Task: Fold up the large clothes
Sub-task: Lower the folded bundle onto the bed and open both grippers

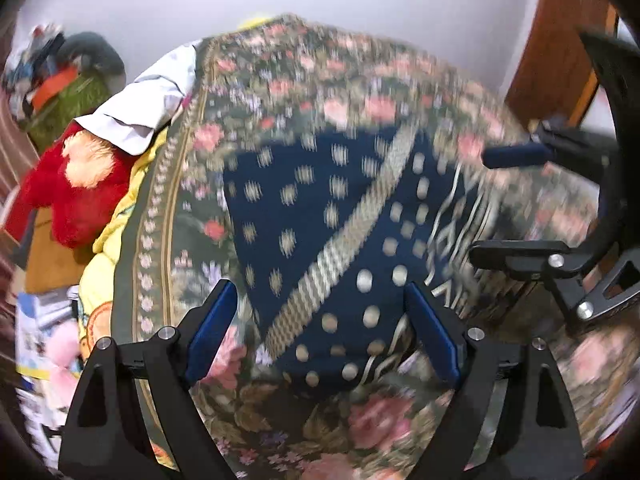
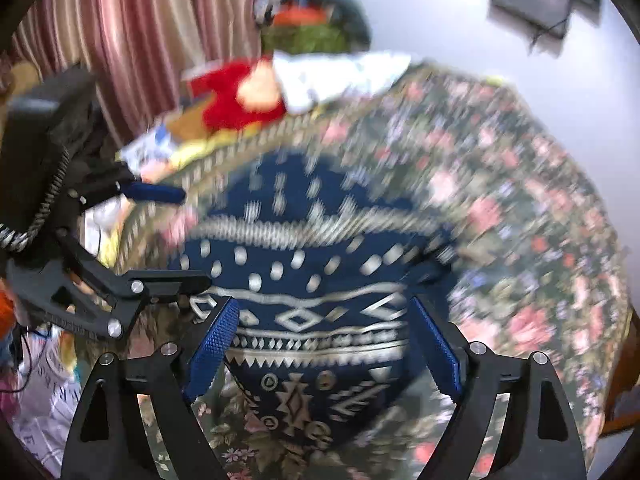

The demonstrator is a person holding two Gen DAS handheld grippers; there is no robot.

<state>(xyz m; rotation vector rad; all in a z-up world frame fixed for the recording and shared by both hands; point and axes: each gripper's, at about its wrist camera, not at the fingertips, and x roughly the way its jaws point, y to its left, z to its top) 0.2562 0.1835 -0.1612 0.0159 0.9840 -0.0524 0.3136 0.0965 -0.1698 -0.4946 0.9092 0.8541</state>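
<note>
Below both my tools lies the navy patterned garment (image 1: 320, 216), spread on a floral bedspread (image 1: 280, 72) that covers the bed. My left tool (image 1: 320, 328) hangs over it with fingers spread wide, gripping nothing. My right tool (image 2: 324, 340) hangs spread the same way above the garment's white-banded part, also gripping nothing. Beyond the bedspread's far edge sit a red plush toy (image 1: 76, 184) and a white cloth (image 1: 148, 96). Both views are blurred.
</note>
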